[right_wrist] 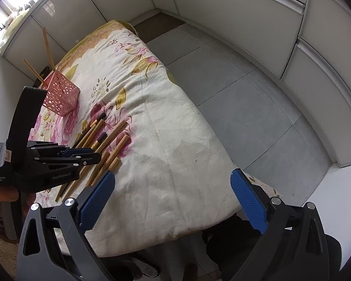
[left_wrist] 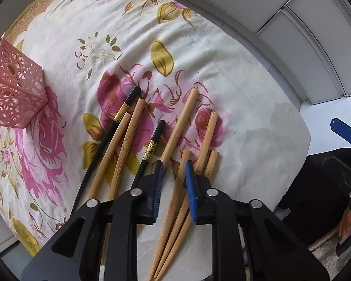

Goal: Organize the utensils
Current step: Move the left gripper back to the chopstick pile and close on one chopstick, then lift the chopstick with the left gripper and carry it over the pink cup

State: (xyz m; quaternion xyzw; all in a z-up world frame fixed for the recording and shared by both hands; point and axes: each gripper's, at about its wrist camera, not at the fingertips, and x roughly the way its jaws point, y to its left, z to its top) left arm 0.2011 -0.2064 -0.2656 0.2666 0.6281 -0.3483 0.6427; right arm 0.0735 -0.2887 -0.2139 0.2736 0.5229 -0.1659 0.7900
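Observation:
Several bamboo chopsticks (left_wrist: 180,126) and two black chopsticks (left_wrist: 128,103) lie in a loose row on the floral cloth (left_wrist: 133,35). My left gripper (left_wrist: 174,172) hovers low over them, jaws partly open around the shafts of two or three bamboo chopsticks, not clamped. A pink lattice holder (left_wrist: 14,93) stands at the left; in the right wrist view the holder (right_wrist: 60,93) has two bamboo chopsticks (right_wrist: 48,46) standing in it. My right gripper (right_wrist: 173,201) is wide open and empty over the near edge of the cloth. The left gripper (right_wrist: 82,157) shows there above the pile (right_wrist: 105,138).
The cloth covers a small table whose right edge (left_wrist: 299,126) drops to a grey tiled floor (right_wrist: 234,98). White cabinets (right_wrist: 234,4) line the back and right. The right gripper's blue fingertip (left_wrist: 339,128) shows at the right edge of the left wrist view.

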